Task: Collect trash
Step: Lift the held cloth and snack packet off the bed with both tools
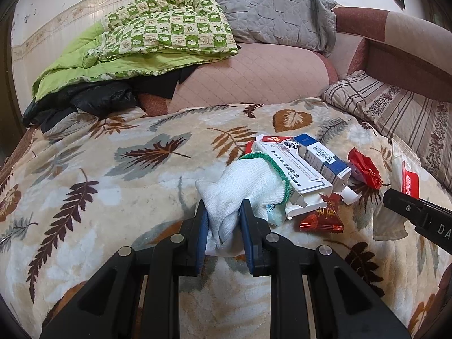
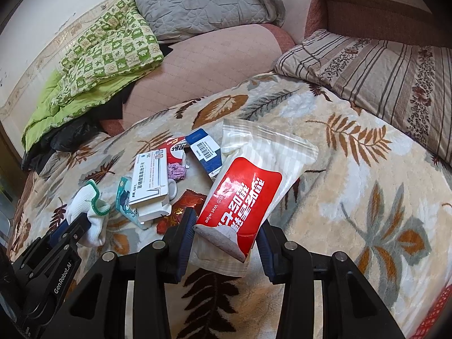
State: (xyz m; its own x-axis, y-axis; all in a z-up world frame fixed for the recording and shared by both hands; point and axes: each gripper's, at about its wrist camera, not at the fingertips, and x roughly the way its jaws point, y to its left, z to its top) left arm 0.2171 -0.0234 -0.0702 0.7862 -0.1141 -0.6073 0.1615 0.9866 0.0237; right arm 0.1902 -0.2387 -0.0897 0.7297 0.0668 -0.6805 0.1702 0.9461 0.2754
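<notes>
**Plush leaf-print bed, trash heaped mid-blanket, both tools loaded**

Fleecy cream blanket (image 1: 93, 197) with brown and grey leaves across a bed, deep pile, soft enough to let small litter sink in.

Nearest, left hand-held gripper (image 1: 223, 227): narrow, blue pads pinching a white knit glove (image 1: 240, 186) with green cuff. Limp, light, stretchy cloth; bunched at the fingers, likely to hold well, cuff end dangling.

Right hand-held gripper (image 2: 226, 236): partly spread, closed across the lower end of a wet-wipe packet (image 2: 245, 192), glossy white film with a red label. Slippery, squashy, probably some weight from damp contents; a hold across the flat body looks safer than at the crimped edge.

Just beyond, the remaining pile on the blanket: white cardboard box (image 2: 149, 179) with open flap, light and crushable, best taken across its narrow sides; blue-and-white box (image 2: 206, 154) similar; red foil wrapper (image 2: 180, 209), crinkly and thin; teal sachet (image 2: 127, 200), flat against the fleece; small purple crumpled wad (image 2: 178, 171).

Farther back: green patterned quilt (image 2: 107, 56), grey quilted pillow (image 2: 203, 2), striped cushion (image 2: 381, 76), pinkish padded sofa back (image 2: 214, 65).
</notes>
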